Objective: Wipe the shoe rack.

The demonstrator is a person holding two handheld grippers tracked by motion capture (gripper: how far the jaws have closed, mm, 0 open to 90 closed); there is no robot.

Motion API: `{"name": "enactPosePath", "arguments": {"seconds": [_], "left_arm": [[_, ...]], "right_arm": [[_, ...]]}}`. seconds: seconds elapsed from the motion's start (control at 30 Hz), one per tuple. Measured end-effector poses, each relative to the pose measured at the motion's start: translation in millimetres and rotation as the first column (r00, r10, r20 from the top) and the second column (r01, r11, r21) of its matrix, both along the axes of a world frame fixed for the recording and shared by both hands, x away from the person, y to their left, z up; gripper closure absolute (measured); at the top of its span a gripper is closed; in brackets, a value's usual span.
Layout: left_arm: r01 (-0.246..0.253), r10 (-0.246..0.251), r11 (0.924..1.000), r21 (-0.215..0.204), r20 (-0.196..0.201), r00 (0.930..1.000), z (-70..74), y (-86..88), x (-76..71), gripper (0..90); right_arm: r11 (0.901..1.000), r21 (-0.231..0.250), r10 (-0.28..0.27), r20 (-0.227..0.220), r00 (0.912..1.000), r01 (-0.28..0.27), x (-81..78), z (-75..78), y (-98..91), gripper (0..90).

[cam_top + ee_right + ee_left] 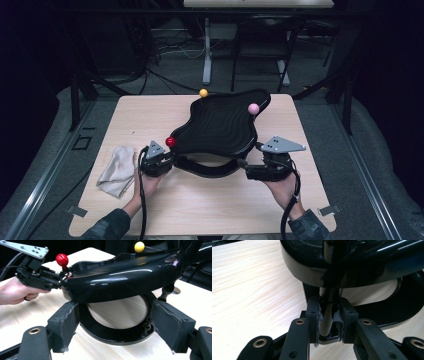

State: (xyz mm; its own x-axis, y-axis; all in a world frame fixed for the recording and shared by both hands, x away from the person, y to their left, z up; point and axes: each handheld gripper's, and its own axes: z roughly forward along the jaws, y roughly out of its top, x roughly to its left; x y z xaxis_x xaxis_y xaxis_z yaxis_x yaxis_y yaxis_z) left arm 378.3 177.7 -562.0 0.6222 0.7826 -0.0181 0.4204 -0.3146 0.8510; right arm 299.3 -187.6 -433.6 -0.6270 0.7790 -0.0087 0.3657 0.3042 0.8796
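A glossy black wavy tray point(220, 125) stands on a curved black base point(210, 171) on the wooden table. Small posts at its rim carry a red ball point(170, 141), a yellow ball point(203, 92) and a pink ball point(253, 107). At the tray's left end, under the red ball, my left gripper point(169, 159) is shut on an upright post point(327, 315) of the stand. My right gripper point(244, 167) is at the base's right end, its jaws wide open. In the right gripper view the base ring point(117, 336) lies between the pads point(65, 320), which do not touch it.
A crumpled white cloth point(117, 170) lies on the table point(200, 210) left of the left hand. Bare wood runs along the near edge and the far left. Behind the table are chair and desk legs and cables on the floor.
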Motion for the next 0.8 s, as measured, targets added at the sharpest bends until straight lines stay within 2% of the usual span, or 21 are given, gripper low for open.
{"name": "enactPosePath", "arguments": {"seconds": [0.13,0.2,0.33,0.37,0.4,0.53,0.57,0.8], "left_arm": [[-0.001,0.001,1.0,0.007,0.003,1.0,0.3,-0.5,-0.1,74.1],[0.0,0.0,1.0,0.008,0.002,1.0,0.3,-0.4,-0.1,74.1],[-0.001,0.001,1.0,0.009,0.004,1.0,0.2,-0.6,-0.3,74.1],[-0.001,0.001,1.0,0.009,0.004,1.0,0.2,-0.5,-0.4,74.2],[-0.003,0.003,1.0,0.006,0.007,1.0,-0.2,-0.7,-0.6,74.3],[-0.001,0.001,1.0,0.005,0.01,1.0,-0.4,-1.6,-1.1,74.5],[0.002,-0.003,1.0,0.006,0.012,0.9999,-0.5,-2.1,-1.4,74.5],[0.02,-0.02,0.9998,0.0,0.021,0.9996,-1.6,-8.1,-5.3,74.5]], "right_arm": [[1.0,0.004,0.009,-0.008,0.9999,-0.008,1.1,-0.9,1.0,22.0],[0.9999,-0.011,0.007,0.001,1.0,-0.007,-3.1,0.6,2.1,21.9],[0.9996,0.003,0.029,0.015,0.9995,-0.029,-7.7,4.2,3.7,21.7],[0.9999,-0.001,0.011,0.031,0.9994,-0.011,-8.7,5.5,5.2,21.7],[0.9999,-0.009,0.012,0.029,0.9995,-0.012,-9.3,7.0,5.1,21.8],[0.9998,0.013,0.014,0.03,0.9995,-0.014,-5.4,8.4,6.5,21.4],[1.0,0.001,-0.001,0.036,0.9993,0.001,-5.1,8.8,7.1,21.5],[0.9993,0.007,-0.036,0.039,0.9986,0.036,5.4,7.3,4.5,22.2]]}}
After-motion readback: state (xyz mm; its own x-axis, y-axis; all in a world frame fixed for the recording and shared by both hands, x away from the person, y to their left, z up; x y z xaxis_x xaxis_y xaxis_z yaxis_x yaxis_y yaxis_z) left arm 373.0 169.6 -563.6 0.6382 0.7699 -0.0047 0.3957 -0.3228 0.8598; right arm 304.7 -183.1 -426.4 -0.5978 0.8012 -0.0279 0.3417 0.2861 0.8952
